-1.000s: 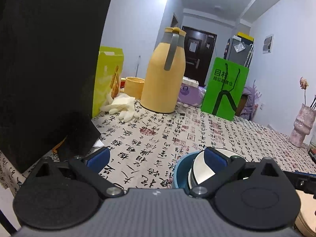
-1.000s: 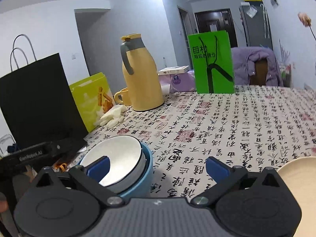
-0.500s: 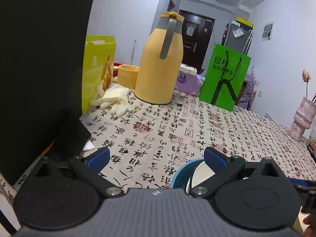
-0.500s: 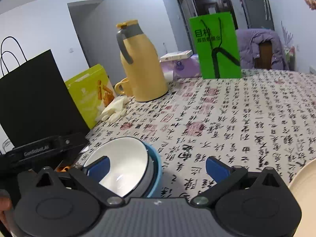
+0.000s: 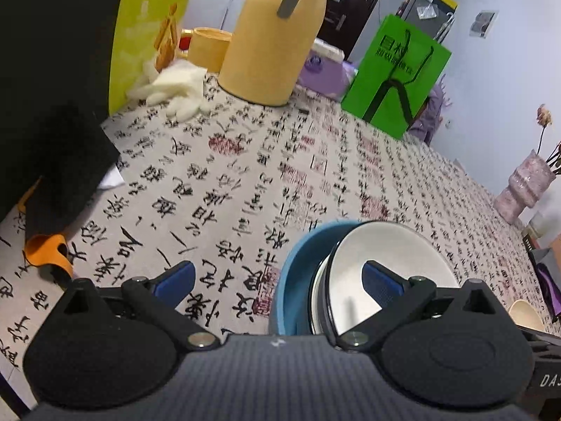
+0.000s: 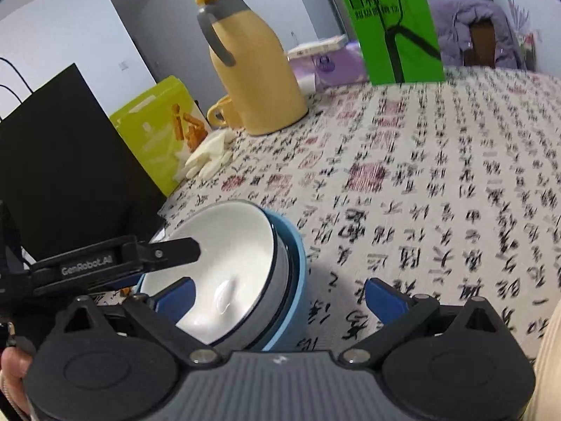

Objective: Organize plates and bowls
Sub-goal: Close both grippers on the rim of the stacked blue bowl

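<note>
Sitting nested in blue bowl (image 6: 292, 280), tilting with opening facing left gripper (image 5: 277, 279): white bowl (image 6: 224, 263). No long axis, being round. Standing wide open, gripping nothing: left gripper, right gripper (image 6: 280, 296). Lying on tablecloth (image 6: 403, 182), straddling both grippers' fingers.

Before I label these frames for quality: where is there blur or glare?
Right wrist view: tablecloth print smeared by motion blur, small glare spot inside the white bowl. Left wrist view: sharper, mild blur on the near print, straight edges bowed by the fisheye.
</note>
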